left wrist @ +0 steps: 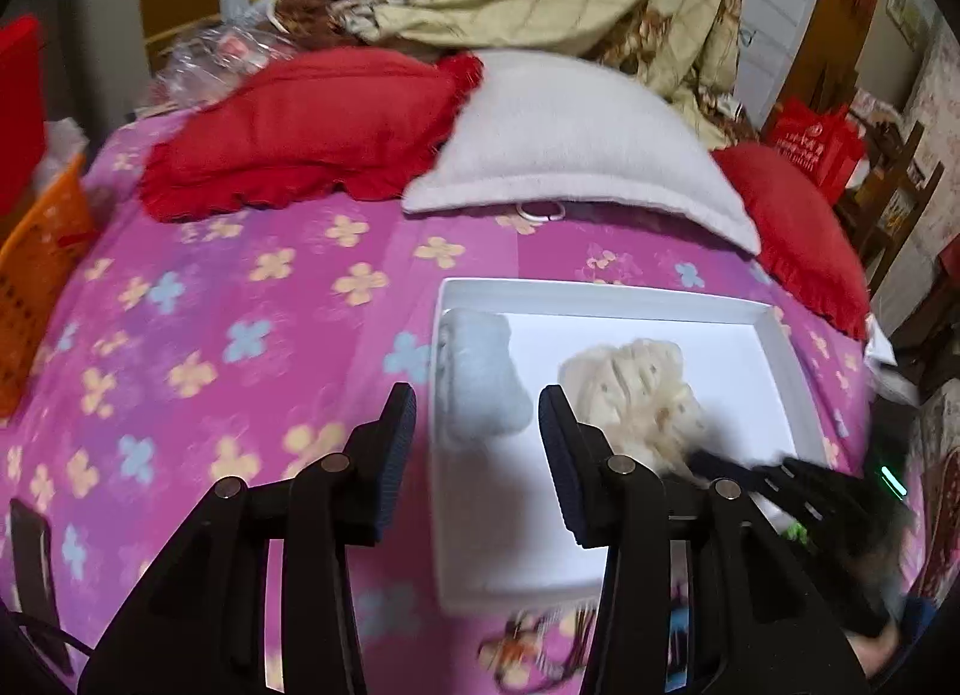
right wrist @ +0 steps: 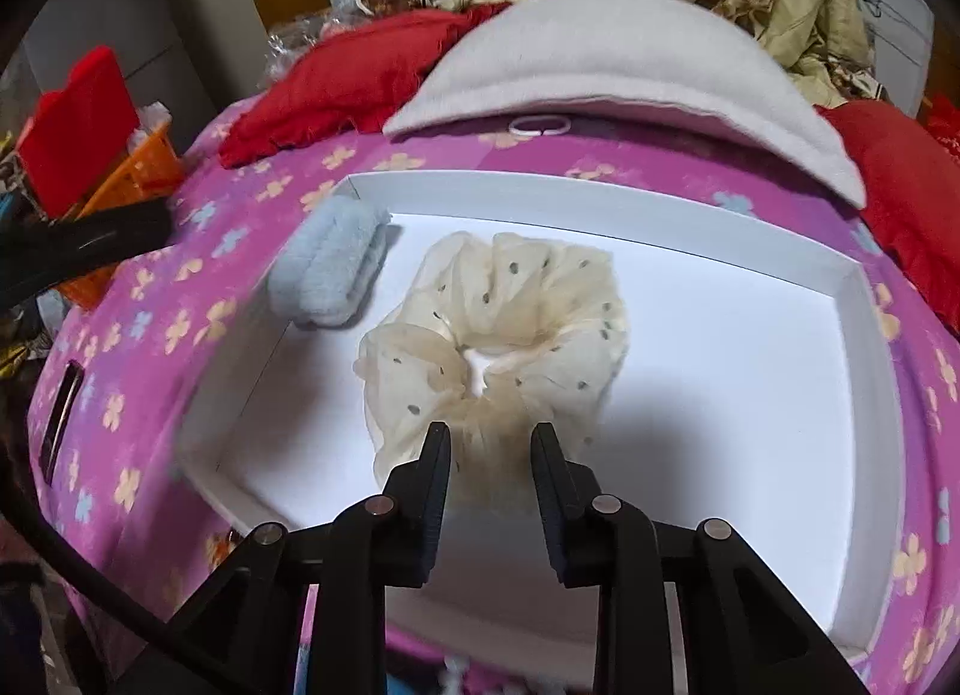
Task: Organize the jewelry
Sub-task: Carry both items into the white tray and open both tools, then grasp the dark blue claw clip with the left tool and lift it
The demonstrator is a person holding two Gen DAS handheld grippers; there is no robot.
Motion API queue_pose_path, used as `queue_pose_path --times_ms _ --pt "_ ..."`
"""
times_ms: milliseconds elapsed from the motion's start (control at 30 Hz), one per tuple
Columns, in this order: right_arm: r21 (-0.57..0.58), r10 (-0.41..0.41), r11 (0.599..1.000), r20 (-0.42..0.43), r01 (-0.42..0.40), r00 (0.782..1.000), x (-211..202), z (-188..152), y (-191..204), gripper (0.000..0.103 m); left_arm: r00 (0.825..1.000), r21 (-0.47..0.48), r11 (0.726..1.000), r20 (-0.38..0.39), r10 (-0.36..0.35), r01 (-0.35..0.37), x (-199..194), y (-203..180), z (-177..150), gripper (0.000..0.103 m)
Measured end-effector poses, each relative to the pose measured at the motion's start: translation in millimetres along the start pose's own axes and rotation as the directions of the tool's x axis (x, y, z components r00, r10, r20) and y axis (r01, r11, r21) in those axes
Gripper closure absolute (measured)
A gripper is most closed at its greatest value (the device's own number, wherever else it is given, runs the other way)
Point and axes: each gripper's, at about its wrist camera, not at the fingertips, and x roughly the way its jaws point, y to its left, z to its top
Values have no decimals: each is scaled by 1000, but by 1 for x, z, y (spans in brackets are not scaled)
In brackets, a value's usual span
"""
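Note:
A shallow white box [left wrist: 600, 299] [right wrist: 600, 188] lies on the pink flowered bedspread. A pale blue fuzzy hair tie [left wrist: 480, 377] [right wrist: 327, 269] is draped over the box's left wall. My left gripper [left wrist: 477, 419] hovers open just short of it, with nothing between its pads; it appears blurred in the right wrist view [right wrist: 78, 245]. A cream dotted scrunchie [left wrist: 636, 395] [right wrist: 498, 323] rests on the box floor. My right gripper [right wrist: 491, 446] straddles the scrunchie's near edge, the fabric loose between its parted fingers. In the left wrist view the right gripper [left wrist: 780, 479] is a blur.
A white bangle [left wrist: 540, 211] [right wrist: 538, 126] pokes out under a grey pillow [left wrist: 570, 137] behind the box. Red cushions [left wrist: 300, 131] flank it. An orange basket [left wrist: 42, 263] and a dark phone [right wrist: 60, 419] sit left. Small colourful trinkets [left wrist: 540, 647] lie by the box's front edge.

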Motion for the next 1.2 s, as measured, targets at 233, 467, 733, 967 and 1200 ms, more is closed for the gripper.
queue_pose_path --times_ms 233,467,733,967,1200 --pt "62 35 997 52 -38 998 -18 18 -2 76 999 -46 999 28 22 -20 -41 15 -38 55" --pt "50 2 999 161 -10 987 -108 -40 -10 57 1000 -40 999 5 18 -17 -60 5 -81 54" --pt "141 -78 989 165 55 983 -151 -138 -52 56 997 -42 999 -79 -17 14 -52 -30 -134 54" --pt "240 -59 971 140 24 988 -150 -180 -77 56 987 47 997 -150 -60 68 -29 -86 -151 54" --pt "278 -50 961 149 7 988 -149 -193 -89 56 982 121 989 -179 -65 87 1 -122 -148 53"
